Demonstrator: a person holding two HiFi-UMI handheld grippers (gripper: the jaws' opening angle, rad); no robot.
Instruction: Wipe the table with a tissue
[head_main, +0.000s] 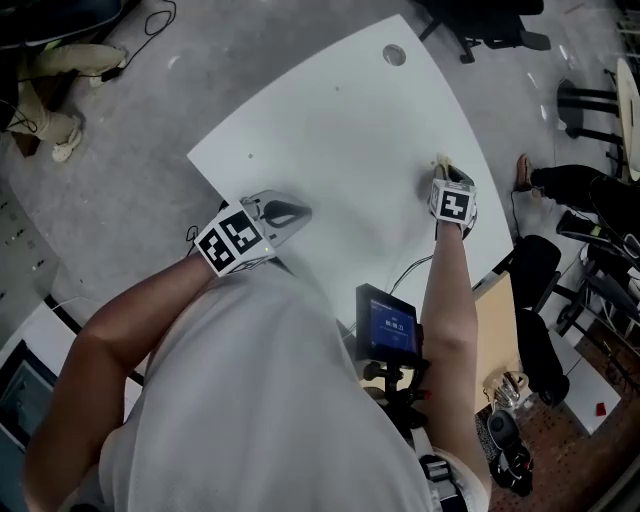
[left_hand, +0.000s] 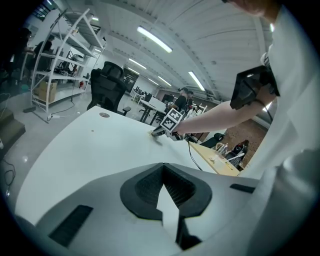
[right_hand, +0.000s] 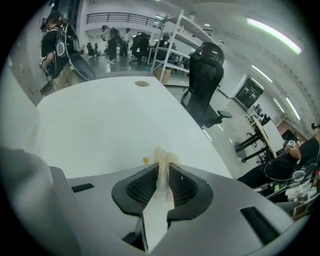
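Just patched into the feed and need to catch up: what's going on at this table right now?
A person works at the white table with two handheld grippers. The right gripper has its fingers shut on a tissue, its tip down at the tabletop beside a small yellow spot. The left gripper is shut on nothing, at the table's near edge.

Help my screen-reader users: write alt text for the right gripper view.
The right gripper is shut on a crumpled pale tissue, whose tip pokes out past the jaws beside a small yellow spot on the white table. A black office chair and white shelving stand beyond the table's far edge.
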